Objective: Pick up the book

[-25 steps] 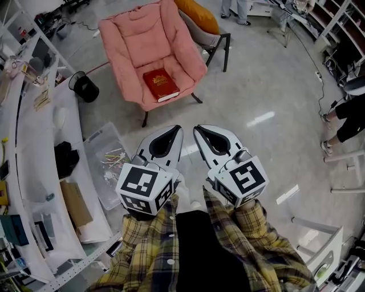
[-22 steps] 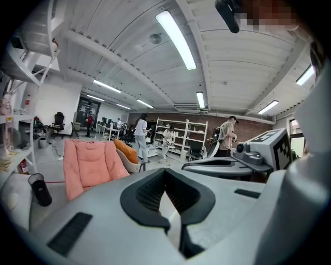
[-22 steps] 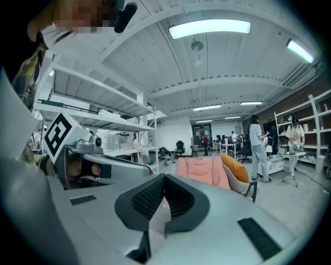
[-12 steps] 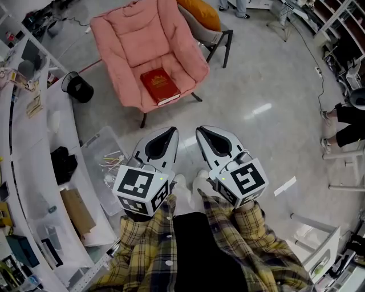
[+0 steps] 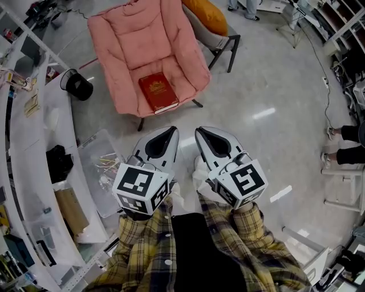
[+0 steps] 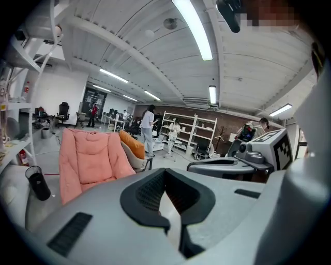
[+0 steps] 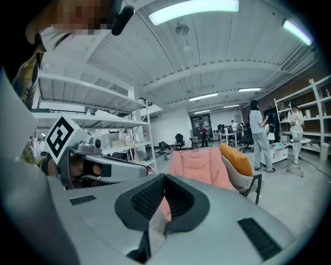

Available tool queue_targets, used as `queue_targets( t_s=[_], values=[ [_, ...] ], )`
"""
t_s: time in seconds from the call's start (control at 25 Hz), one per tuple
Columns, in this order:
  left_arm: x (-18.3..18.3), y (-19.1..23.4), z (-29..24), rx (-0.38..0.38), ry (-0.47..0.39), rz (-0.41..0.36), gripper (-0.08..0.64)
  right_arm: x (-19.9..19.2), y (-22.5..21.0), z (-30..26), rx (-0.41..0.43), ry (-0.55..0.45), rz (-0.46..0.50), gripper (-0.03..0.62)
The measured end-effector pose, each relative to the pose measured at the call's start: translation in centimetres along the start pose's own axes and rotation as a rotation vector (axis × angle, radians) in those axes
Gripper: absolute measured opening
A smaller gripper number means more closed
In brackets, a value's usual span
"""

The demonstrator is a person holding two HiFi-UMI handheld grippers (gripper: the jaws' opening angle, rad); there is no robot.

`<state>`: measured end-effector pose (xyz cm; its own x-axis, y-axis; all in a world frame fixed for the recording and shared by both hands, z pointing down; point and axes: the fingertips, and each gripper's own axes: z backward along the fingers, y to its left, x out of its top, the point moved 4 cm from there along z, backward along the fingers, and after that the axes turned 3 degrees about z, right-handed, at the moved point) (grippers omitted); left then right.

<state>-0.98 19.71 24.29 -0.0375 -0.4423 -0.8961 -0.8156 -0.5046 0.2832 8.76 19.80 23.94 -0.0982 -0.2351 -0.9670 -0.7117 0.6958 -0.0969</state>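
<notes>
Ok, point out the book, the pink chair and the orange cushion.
book (image 5: 158,93): head view, middle of its red cover.
pink chair (image 5: 134,40): head view, its padded backrest.
orange cushion (image 5: 208,16): head view, its top surface.

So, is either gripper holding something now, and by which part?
Nothing is held. The left gripper and the right gripper are both shut and empty; the red book lies on the pink chair, apart from both.

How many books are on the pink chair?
1. The red book lies flat on the seat of the pink chair; another beneath it could be hidden.
</notes>
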Motion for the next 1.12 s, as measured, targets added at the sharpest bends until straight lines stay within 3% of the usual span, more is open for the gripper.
queue_targets(
  t_s=[0.28,0.52,0.84,1.12],
  values=[
    [3.9,-1.1,-8.2,0.041,-0.024,-0.004,0.003,1.7,-9.1,-1.7,0.068,-0.006,-0.006,0.015],
    [5.5,-1.9,-12.4,0.099,-0.047,0.016,0.003,2.7,-13.9,-2.4,0.144,0.001,0.026,0.016],
    [6.0,0.1,-13.8,0.202,-0.037,0.056,0.003,2.7,-16.0,-4.5,0.239,0.038,0.025,0.015],
    [6.4,4.0,-14.1,0.242,-0.045,0.084,0.003,3.0,-16.0,-8.5,0.274,0.049,0.029,0.016]
  ],
)
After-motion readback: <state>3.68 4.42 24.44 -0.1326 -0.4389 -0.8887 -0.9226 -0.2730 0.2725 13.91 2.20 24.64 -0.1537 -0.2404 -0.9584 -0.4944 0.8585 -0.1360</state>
